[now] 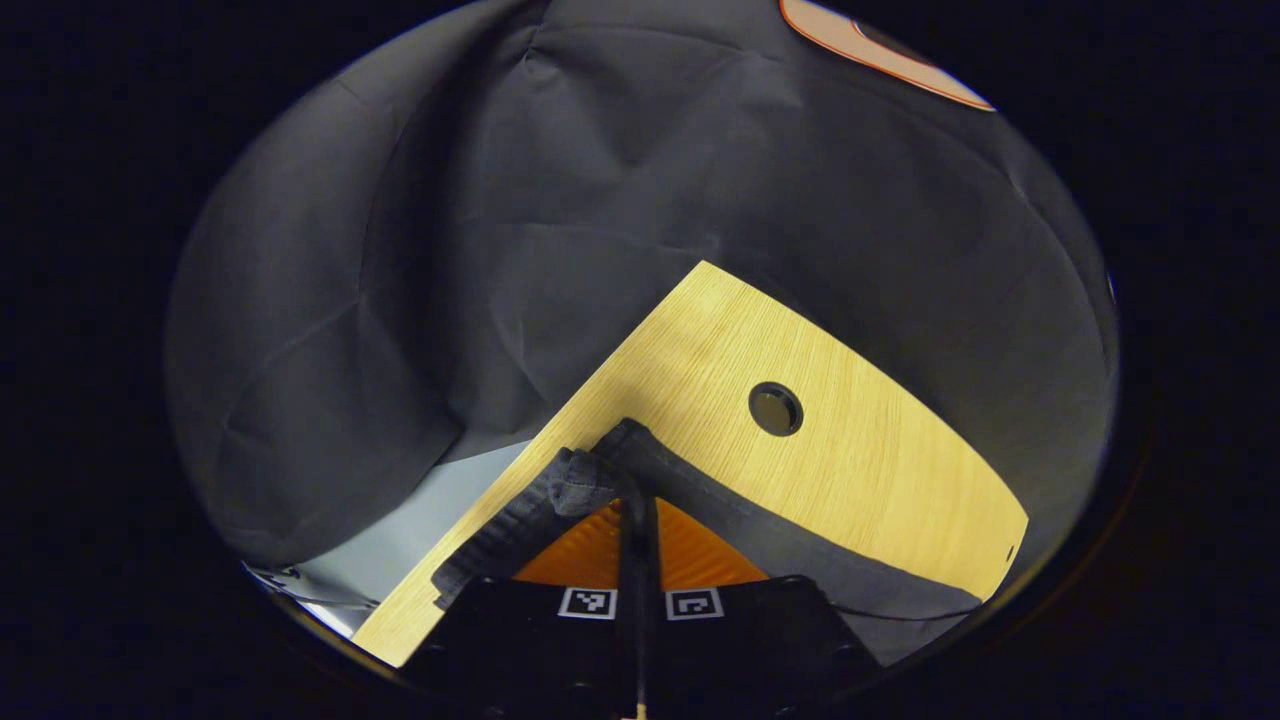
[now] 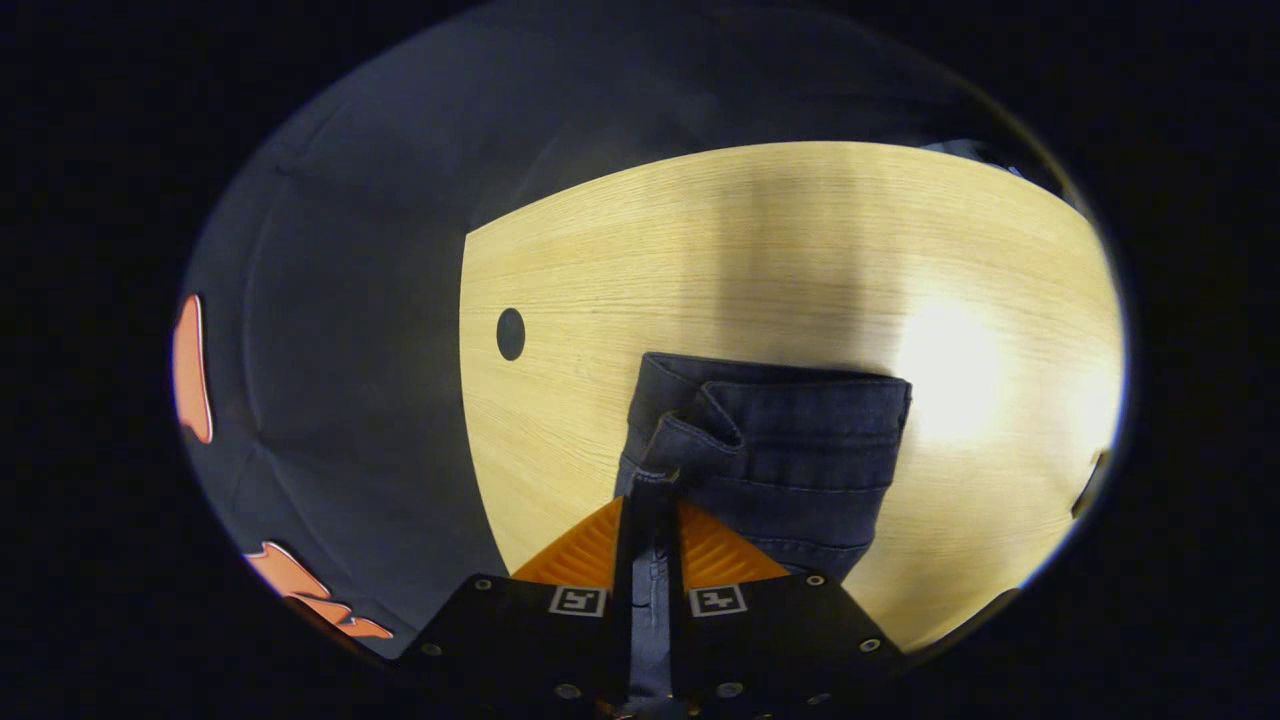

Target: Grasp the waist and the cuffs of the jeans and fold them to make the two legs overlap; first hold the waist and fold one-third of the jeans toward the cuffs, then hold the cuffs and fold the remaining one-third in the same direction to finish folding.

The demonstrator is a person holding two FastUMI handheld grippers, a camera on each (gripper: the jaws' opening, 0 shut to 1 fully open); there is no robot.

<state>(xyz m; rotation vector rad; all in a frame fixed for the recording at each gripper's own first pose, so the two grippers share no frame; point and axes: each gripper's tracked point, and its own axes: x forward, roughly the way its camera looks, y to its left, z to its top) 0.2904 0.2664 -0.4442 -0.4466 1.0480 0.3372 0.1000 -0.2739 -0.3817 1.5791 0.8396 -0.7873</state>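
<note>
**Two grippers pinching dark denim, a fold under way**

Two ends of the work show here, taken left to right. In the left gripper view, the left gripper (image 1: pixel 637 520) has its fingers drawn nearly together on a bunched edge of the dark blue-black denim jeans (image 1: pixel 760 530). A thin strip of cloth runs up between the fingers, so it appears clamped on the fabric. From the grip, the denim trails right as a long dark band across the pale wooden tabletop (image 1: pixel 860 450), which has a round dark hole (image 1: pixel 775 408) in it.

In the right gripper view, the right gripper (image 2: pixel 648 525) is likewise closed to a narrow slit with denim caught in it. Beyond its fingers the jeans (image 2: pixel 790 450) lie on the same tabletop (image 2: pixel 760 250) as a compact, layered block with stitched hems and a small flap turned up near the left corner. The hole (image 2: pixel 510 333) sits well to the left.

Judging by that stacked block, the legs already overlap and at least one fold seems made. Which edge each gripper holds, waist or cuffs, I cannot tell, so the last third may remain.
</note>
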